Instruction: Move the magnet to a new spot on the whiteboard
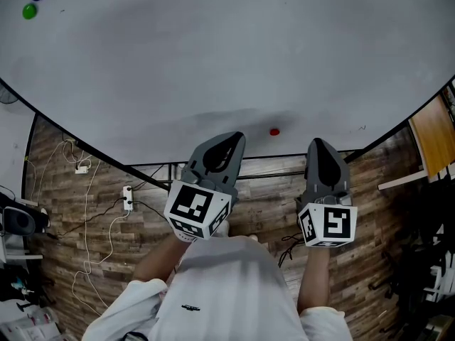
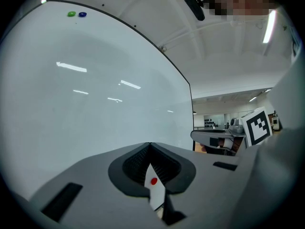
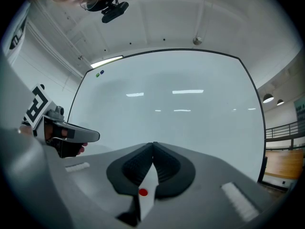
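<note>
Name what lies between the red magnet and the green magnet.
Nothing: the head view shows bare whiteboard from the red magnet to the green magnet.

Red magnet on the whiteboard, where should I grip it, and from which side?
I'd pinch the red magnet by its round rim, jaws on opposite edges, coming straight at the whiteboard face. It sits flat, a small button with bare board all round.

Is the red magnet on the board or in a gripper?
On the whiteboard: the red magnet sits alone near its lower edge.
</note>
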`<state>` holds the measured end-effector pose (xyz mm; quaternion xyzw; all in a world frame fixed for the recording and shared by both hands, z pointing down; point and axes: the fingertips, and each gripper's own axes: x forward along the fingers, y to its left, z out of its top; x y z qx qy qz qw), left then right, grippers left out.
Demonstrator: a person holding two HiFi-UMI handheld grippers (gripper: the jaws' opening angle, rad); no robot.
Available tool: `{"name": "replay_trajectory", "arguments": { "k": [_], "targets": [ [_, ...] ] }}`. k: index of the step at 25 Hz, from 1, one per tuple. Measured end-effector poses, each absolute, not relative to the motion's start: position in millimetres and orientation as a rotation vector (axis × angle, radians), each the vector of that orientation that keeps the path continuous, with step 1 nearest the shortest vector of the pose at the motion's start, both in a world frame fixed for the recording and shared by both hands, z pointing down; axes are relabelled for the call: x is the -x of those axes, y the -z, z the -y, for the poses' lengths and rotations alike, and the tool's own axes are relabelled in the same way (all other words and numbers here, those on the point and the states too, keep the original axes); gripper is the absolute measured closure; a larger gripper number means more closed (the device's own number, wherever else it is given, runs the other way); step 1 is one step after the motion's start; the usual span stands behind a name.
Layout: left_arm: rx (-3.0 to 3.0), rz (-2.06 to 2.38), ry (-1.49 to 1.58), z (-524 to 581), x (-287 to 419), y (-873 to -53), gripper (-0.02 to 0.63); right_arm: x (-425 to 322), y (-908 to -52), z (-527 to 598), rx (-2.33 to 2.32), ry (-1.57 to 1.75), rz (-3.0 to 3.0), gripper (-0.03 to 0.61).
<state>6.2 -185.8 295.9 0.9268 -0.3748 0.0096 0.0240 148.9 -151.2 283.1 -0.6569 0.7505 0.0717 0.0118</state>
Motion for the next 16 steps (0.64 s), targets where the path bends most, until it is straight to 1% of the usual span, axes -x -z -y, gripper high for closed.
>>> {"name": "replay_trajectory", "arguments": {
  "k": [16],
  "targets": [
    [-2.878,1.153,-0.036,189.2,-2.9,-295.0,0.607,-145.4,-285.0,155.7,2.055,-0.216,-2.332,0.571]
  ]
}}
